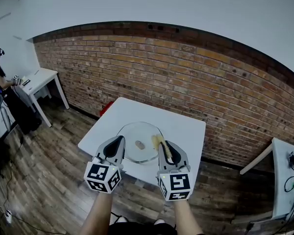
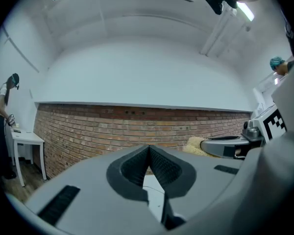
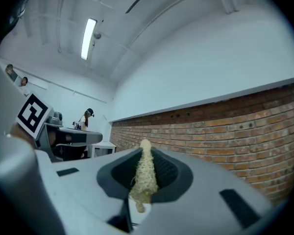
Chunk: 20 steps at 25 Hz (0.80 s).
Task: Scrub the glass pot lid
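Glass pot lid [image 1: 137,131] lies flat near the middle of the white worktop [image 1: 186,126], knob [image 1: 140,144] up. Both grippers are held level on the near side of the lid. The left gripper [image 1: 118,141] sits at its left edge, jaws pressed together on nothing. The right gripper [image 1: 162,145] is at the lid's right edge, jaws clamped on a straw-coloured fibrous scrubber [image 3: 144,177].

My guess: the glass is stiff, slick and breakable, and it'll skate around once you scrub. So I'd pin it by the knob or rim, gently.
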Each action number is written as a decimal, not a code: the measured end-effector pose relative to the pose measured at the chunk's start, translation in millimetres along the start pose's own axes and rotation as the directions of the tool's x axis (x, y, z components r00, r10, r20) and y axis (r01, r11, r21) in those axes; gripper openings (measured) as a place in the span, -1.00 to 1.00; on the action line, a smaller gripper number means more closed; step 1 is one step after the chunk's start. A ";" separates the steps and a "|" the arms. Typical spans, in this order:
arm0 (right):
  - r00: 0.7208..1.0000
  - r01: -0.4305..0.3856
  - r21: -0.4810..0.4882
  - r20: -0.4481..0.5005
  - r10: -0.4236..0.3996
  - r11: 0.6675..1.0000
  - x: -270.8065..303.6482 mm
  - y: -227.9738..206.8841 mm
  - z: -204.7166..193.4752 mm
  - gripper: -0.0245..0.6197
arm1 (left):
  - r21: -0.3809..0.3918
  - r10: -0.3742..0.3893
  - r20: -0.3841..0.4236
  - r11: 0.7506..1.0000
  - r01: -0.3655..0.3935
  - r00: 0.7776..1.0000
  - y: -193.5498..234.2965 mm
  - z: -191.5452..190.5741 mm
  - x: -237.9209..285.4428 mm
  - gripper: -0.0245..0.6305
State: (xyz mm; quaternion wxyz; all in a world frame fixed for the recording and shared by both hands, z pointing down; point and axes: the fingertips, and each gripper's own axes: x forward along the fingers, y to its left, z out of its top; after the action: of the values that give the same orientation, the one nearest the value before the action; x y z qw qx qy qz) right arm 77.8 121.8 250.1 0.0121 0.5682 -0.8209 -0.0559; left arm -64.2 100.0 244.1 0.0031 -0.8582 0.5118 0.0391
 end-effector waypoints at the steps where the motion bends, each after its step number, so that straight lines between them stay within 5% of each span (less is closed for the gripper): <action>1: 1.000 0.000 -0.004 0.000 0.000 1.000 -0.6 0.0 0.1 -0.75 | 0.000 0.000 -0.001 1.000 0.000 1.000 -0.6 -0.2 -0.3 -0.90; 20: 0.998 -0.065 0.043 0.006 0.064 0.997 2.5 -52.7 -26.5 -0.75 | 0.031 0.074 -0.053 0.997 -0.072 0.996 -26.8 -22.0 32.8 -0.90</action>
State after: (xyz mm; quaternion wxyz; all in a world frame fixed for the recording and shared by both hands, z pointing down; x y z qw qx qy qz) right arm 128.3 99.1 270.7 -0.0002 0.5414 -0.8398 -0.0388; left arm -23.7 82.9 262.8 0.0001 -0.8395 0.5433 0.0085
